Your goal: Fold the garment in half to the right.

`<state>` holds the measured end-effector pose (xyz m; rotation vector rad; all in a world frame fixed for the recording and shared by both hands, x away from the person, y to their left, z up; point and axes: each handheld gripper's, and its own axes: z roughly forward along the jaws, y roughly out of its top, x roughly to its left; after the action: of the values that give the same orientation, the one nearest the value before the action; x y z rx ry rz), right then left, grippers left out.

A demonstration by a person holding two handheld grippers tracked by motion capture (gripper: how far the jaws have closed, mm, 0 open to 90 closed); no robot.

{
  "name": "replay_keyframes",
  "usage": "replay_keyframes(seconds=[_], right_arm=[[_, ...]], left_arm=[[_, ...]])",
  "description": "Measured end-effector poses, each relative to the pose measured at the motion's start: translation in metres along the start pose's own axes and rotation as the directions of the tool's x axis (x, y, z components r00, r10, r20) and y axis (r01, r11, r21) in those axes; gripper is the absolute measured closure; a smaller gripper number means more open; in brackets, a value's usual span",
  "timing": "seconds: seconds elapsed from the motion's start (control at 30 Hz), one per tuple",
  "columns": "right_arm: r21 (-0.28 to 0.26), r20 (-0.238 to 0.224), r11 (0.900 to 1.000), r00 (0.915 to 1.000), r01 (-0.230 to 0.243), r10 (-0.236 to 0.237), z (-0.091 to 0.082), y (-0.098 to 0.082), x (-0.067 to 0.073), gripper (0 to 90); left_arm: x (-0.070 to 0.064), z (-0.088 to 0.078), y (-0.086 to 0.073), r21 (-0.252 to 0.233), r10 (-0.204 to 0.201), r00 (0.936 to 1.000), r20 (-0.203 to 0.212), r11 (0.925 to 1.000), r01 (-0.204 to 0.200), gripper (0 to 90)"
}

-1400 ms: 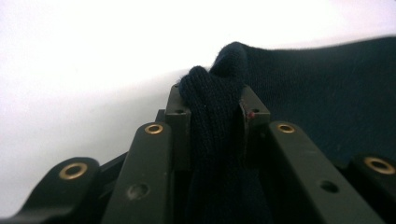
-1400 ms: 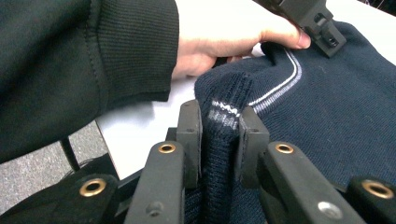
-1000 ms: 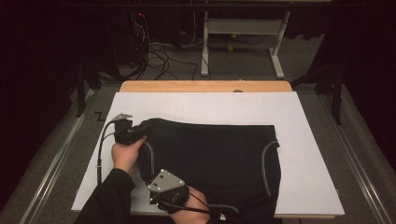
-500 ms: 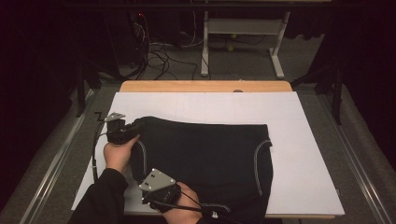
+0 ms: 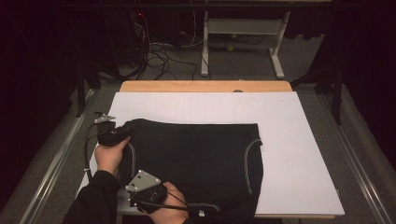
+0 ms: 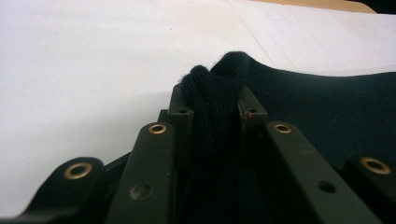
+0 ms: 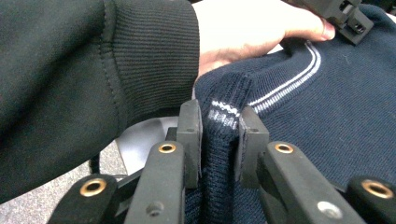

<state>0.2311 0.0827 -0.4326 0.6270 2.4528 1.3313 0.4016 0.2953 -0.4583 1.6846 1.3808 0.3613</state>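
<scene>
A dark navy knitted garment (image 5: 196,158) with pale stripe trim lies spread on the white table sheet (image 5: 299,154). My left gripper (image 5: 122,132) sits at its far left corner, shut on a bunched fold of the knit (image 6: 212,100). My right gripper (image 5: 156,198) is at the near left edge, by the table's front, shut on a striped fold of the same garment (image 7: 223,116). In the right gripper view the person's left hand (image 7: 243,28) and dark sleeve (image 7: 93,70) lie just beyond the jaws.
The sheet's right half (image 5: 303,140) is bare white. A wooden table edge (image 5: 205,86) runs along the back. Beyond it stand a white frame (image 5: 243,42) and floor cables (image 5: 159,51). Metal rails (image 5: 359,154) border both sides.
Both hands have moved left, dragging the garment with them across the sheet. Both grips hold as before.
</scene>
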Motion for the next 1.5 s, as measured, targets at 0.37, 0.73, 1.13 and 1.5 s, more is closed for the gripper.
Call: replay_keyframes(seconds=[0.37,0.73,1.13,1.5], right_arm=[[-0.006,-0.030,1.000,0.9995,0.010,-0.010,0.017,0.011,0.013,76.4],[-0.017,-0.053,1.000,0.9982,0.026,-0.027,0.024,0.016,0.021,76.4],[-0.069,-0.010,0.997,0.9996,0.026,-0.027,-0.005,0.010,0.006,76.3],[-0.153,0.036,0.988,0.9993,0.001,0.004,-0.054,-0.008,-0.021,76.2]], left_arm=[[0.021,-0.017,-0.003,-0.002,-0.012,0.9995,-0.030,0.9999,0.012,69.5],[0.032,-0.032,-0.005,-0.011,-0.032,0.9986,-0.042,0.9994,0.032,69.5],[0.000,-0.032,0.013,-0.033,-0.031,0.9991,-0.029,0.9990,0.031,69.6],[-0.056,-0.012,0.034,-0.025,0.019,0.9998,-0.010,0.9995,-0.019,69.6]])
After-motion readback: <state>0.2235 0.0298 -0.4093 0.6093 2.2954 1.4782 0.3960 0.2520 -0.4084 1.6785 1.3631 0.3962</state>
